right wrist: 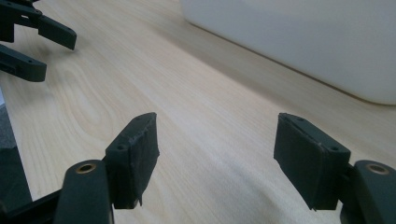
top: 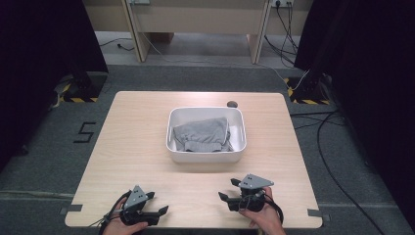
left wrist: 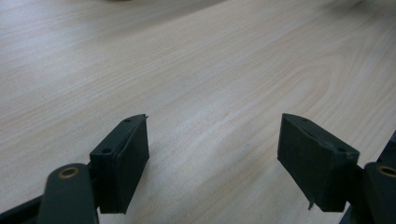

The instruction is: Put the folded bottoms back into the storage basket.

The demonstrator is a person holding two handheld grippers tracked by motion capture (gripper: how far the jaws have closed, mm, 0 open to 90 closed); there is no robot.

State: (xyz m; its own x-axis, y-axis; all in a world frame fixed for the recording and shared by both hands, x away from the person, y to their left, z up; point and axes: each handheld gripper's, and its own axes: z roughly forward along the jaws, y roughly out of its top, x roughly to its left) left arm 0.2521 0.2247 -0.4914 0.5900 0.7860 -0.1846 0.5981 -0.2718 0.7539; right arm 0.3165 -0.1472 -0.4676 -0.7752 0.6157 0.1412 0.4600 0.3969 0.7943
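**Both grippers empty at the near edge, grey cloth in the tub**

Wooden table [top: 137, 127], pale grain, seen from above. A white tub [top: 205, 154] sits a little past the middle of it. Inside lies a grey cloth [top: 203, 134], folded loosely and rumpled, filling most of the tub floor, with bare white showing along the right wall. A small dark round object [top: 232, 104] rests on the table just beyond the tub's far right corner; too small to identify.

Left gripper [top: 159, 203]: held low at the near left edge of the table by the person's left hand [top: 122, 227], jaws pointing right, toward the other gripper. Its own view shows the left gripper [left wrist: 215, 154] with jaws spread wide, nothing but bare wood between them. Released, holding nothing.

Right gripper [top: 229, 190]: at the near right edge, in the right hand [top: 266, 220], jaws pointing left. Grey three-cornered plate on top. In its own view the right gripper [right wrist: 217, 156] has jaws standing apart, only table surface between the pads. Released, empty. The tub's white wall [right wrist: 299, 42] crosses the upper right of that view, near but not touching. The left gripper's jaw tips [right wrist: 32, 42] appear in its upper left corner, farther off.

The two grippers face each other across the near strip of table, well apart. Both sit short of the tub; neither touches it or the cloth.
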